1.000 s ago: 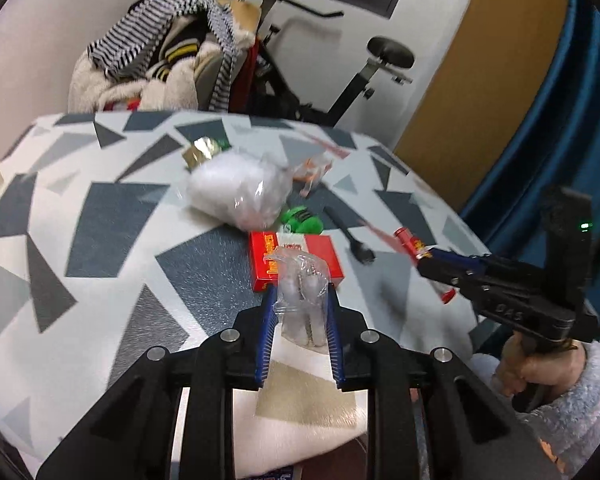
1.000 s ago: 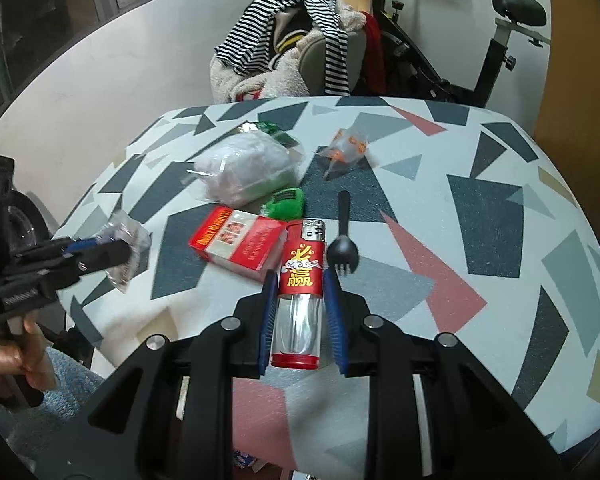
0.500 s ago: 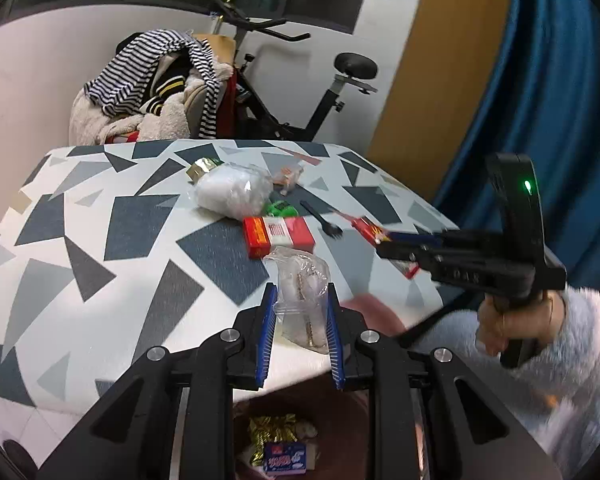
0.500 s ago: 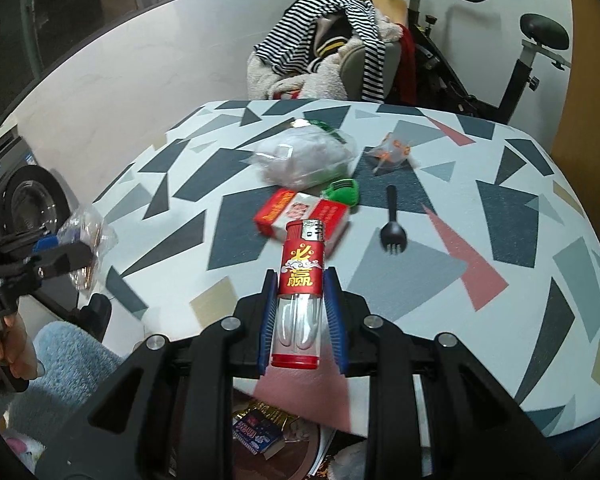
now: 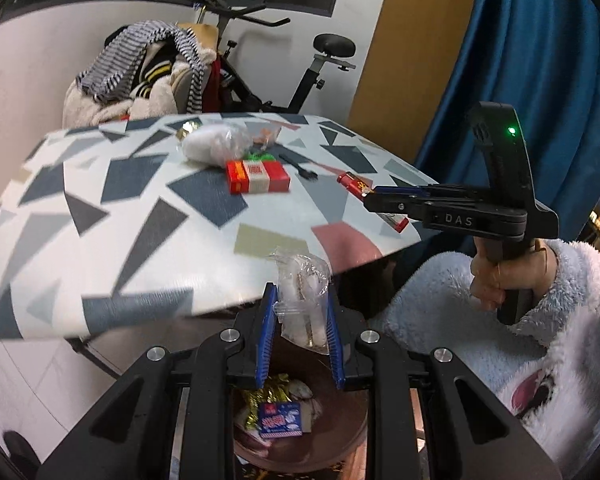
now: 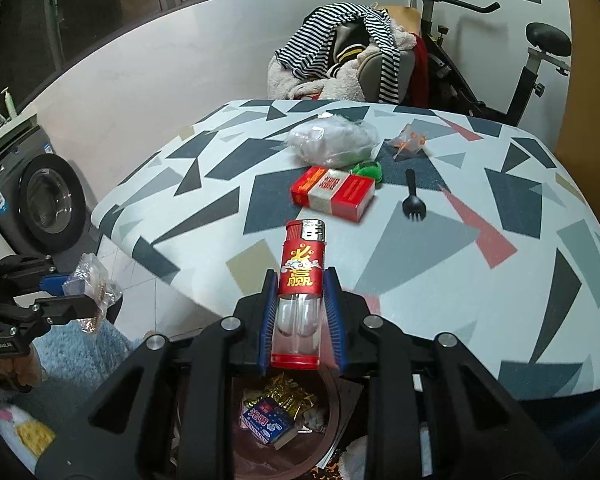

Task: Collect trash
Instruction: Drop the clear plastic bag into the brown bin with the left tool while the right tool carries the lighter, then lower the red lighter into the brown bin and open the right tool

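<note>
With the left gripper (image 5: 302, 312) clamping a crinkled clear plastic packet (image 5: 303, 300) and the right gripper (image 6: 301, 320) clamping a red-and-clear lighter (image 6: 302, 280) above the round brown bin (image 6: 332, 408), off-centre release risks missing it.

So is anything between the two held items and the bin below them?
Nothing visible. The left tongs hold a small plastic bag and the right tongs a lighter, both past the table edge, with the open bin directly underneath.
</note>
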`<state>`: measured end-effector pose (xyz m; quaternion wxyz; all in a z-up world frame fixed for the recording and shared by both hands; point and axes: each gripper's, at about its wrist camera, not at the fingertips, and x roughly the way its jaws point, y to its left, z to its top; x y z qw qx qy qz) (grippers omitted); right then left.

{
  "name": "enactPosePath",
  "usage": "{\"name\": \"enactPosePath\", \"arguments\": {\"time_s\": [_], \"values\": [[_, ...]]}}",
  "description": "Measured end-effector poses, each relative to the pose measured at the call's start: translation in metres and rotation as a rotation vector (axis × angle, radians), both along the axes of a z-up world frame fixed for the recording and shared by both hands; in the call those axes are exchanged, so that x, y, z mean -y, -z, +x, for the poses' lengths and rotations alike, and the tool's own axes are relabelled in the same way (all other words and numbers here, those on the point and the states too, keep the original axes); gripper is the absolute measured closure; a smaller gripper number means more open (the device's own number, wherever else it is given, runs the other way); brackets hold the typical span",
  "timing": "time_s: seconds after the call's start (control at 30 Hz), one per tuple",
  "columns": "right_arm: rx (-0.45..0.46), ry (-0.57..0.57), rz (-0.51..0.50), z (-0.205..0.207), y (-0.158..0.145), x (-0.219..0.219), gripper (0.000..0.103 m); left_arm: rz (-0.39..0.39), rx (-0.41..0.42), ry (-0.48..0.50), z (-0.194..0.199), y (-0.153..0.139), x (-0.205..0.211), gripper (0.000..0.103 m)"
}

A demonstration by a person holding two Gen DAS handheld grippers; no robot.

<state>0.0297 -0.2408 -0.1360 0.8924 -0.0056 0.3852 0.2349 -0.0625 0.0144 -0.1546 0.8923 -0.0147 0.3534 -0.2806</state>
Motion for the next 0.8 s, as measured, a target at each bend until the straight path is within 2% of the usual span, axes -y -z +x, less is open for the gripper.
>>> {"name": "enactPosePath", "arguments": {"time_s": [0.13, 0.4, 0.63, 0.7, 0.73, 0.77, 0.8], "values": [[-0.023, 0.002, -0.006, -0.003, 0.008, 0.001, 0.076, -0.036, -0.040, -0.021, -0.004, 0.018, -0.004, 0.080], [-0.038, -0.014, -0.008, -0.006, 0.020, -0.006, 0.076, -0.012, -0.091, -0.027, 0.007, 0.037, 0.002, 0.080], [-0.051, -0.039, -0.029, -0.008, 0.027, -0.014, 0.076, -0.007, -0.087, -0.036, 0.008, 0.038, 0.001, 0.079], [-0.049, -0.040, -0.027, -0.010, 0.027, -0.016, 0.076, -0.013, -0.084, -0.049, 0.008, 0.038, -0.001, 0.071], [-0.047, -0.042, -0.025, -0.011, 0.028, -0.016, 0.076, -0.027, -0.079, -0.053, 0.008, 0.036, -0.004, 0.057], [-0.049, -0.044, -0.025, -0.012, 0.029, -0.016, 0.076, -0.034, -0.067, -0.064, 0.007, 0.035, -0.006, 0.048], [-0.054, -0.048, -0.023, -0.013, 0.031, -0.017, 0.076, -0.037, -0.057, -0.073, 0.006, 0.033, -0.007, 0.047]]}}
